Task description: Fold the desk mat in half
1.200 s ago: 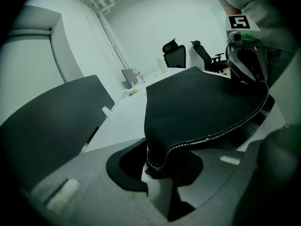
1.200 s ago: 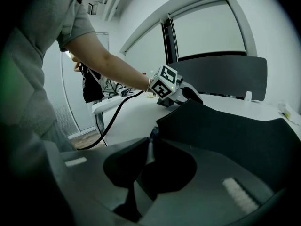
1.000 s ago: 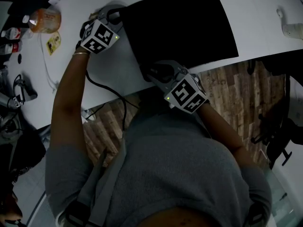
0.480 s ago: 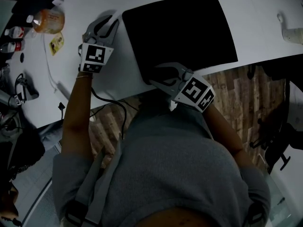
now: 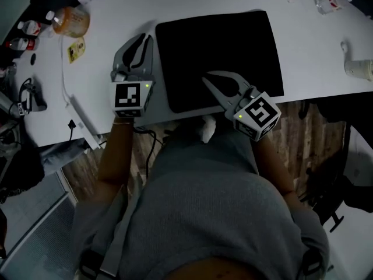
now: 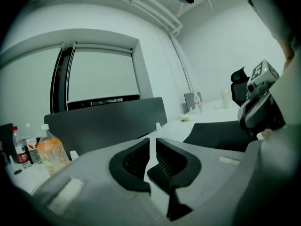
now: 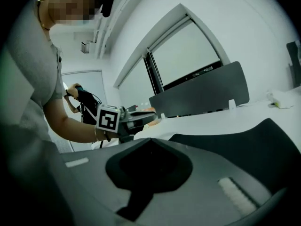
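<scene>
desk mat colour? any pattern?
The black rectangular desk mat is plain, with no pattern visible; it shows best in the head view.

The black rectangular desk mat [image 5: 221, 51] lies flat and unfolded on the white table [image 5: 315, 45].

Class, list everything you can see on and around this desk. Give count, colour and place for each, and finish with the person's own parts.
desk: one, white, across the upper head view
desk mat: one, black, flat at desk centre
drink bottle: one, orange, desk's far left
clear bottles: two, one red-labelled, beside the drink bottle
packet: one, yellow, near the drink bottle
cup: one, white, desk's right edge
divider panel: one, dark grey, behind the desk
office chair: one, black, floor at right
sweater: one, grey, person's torso
left gripper: grey, left of the mat, jaws just been closing, slim gap, nothing between
right gripper: grey, over the mat's near part, shut, empty
</scene>
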Tool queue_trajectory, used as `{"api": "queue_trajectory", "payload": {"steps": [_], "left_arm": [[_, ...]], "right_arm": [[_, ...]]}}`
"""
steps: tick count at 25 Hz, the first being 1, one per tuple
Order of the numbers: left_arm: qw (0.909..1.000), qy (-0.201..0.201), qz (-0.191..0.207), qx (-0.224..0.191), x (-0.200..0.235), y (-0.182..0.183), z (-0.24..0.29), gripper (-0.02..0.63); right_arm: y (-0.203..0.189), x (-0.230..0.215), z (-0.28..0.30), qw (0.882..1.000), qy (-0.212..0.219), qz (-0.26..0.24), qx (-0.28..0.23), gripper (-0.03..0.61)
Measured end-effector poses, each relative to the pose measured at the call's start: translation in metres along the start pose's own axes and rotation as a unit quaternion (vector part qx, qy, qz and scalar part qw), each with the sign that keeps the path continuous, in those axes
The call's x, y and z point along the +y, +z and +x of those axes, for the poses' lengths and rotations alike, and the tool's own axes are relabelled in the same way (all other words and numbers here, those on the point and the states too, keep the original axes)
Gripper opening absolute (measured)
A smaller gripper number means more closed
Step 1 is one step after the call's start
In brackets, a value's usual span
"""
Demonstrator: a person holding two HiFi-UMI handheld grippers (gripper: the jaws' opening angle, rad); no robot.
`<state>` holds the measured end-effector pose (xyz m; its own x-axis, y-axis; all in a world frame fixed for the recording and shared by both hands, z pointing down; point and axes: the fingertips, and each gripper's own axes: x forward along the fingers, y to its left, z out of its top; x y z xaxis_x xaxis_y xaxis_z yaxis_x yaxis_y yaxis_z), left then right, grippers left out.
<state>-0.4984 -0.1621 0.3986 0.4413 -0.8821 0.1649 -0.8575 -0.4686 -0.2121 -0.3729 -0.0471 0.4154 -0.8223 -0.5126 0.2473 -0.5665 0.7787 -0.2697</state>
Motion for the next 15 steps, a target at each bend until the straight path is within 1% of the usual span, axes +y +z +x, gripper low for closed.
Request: {"api": "queue_trajectory", "payload": {"steps": [2,3,6,8,10,13,15], "left_arm": [[0.9997,0.004,-0.01,-0.024,-0.015,0.02,-0.004,0.041],[0.9993,0.006,-0.009,-0.035,-0.021,0.03,-0.005,0.041],[0.9982,0.027,-0.016,-0.05,-0.033,0.049,-0.012,0.041],[0.9964,0.046,-0.045,-0.056,-0.038,0.061,-0.018,0.023],[0.9933,0.062,-0.074,-0.064,-0.043,0.075,-0.023,0.018],[0.9889,0.075,-0.098,-0.082,-0.056,0.096,-0.026,0.011],[0.9868,0.078,-0.108,-0.092,-0.067,0.109,-0.026,0.009]], "right_arm": [[0.011,-0.013,-0.011,1.0,-0.008,-0.003,-0.011,0.002],[0.019,-0.018,-0.017,1.0,-0.01,-0.003,-0.02,0.002],[0.045,-0.031,-0.035,0.999,-0.014,-0.012,-0.048,0.002],[0.061,-0.038,-0.047,0.997,-0.017,-0.024,-0.065,0.002],[0.076,-0.045,-0.058,0.996,-0.02,-0.039,-0.077,0.002],[0.092,-0.055,-0.073,0.994,-0.025,-0.056,-0.09,0.002],[0.101,-0.059,-0.083,0.993,-0.023,-0.066,-0.099,0.002]]}}
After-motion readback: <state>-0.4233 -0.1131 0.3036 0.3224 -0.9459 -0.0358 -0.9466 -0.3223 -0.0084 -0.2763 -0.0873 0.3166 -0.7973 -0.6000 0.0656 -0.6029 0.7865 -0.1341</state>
